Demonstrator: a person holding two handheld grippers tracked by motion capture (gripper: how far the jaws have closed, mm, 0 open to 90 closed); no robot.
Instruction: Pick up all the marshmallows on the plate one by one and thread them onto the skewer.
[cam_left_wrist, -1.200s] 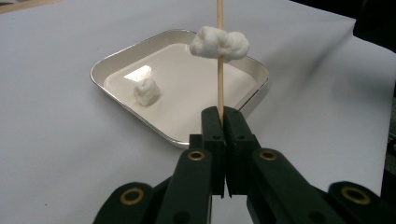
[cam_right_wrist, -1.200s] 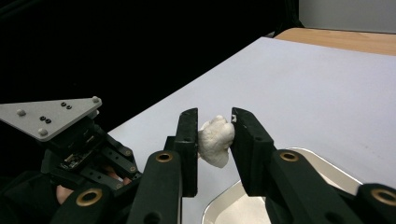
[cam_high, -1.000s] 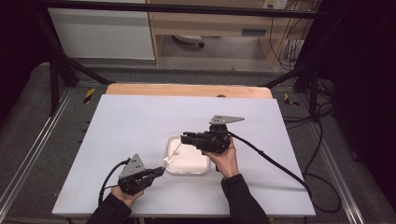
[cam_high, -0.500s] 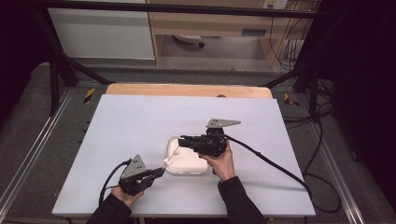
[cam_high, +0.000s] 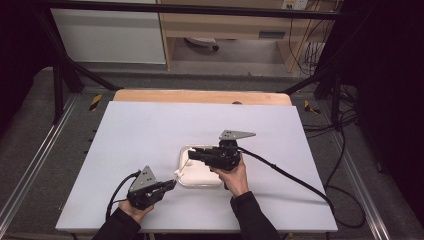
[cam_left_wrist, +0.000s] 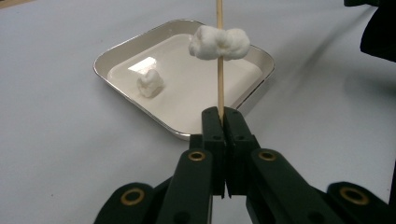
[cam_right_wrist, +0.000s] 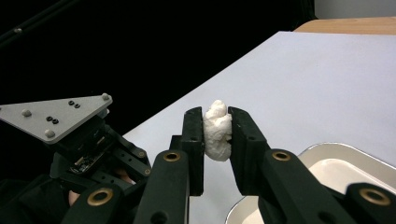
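While no writing shows, right gripper (cam_right_wrist: 216, 135) pinches a marshmallow (cam_right_wrist: 217, 130).

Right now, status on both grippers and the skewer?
Left gripper shut on thin wooden skewer. Right gripper shut on white marshmallow. Nothing blocking.

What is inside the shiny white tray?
One white marshmallow lies inside the tray; the rest of its floor looks bare. In the high view, the right gripper covers part of the tray, so that part stays unseen there.
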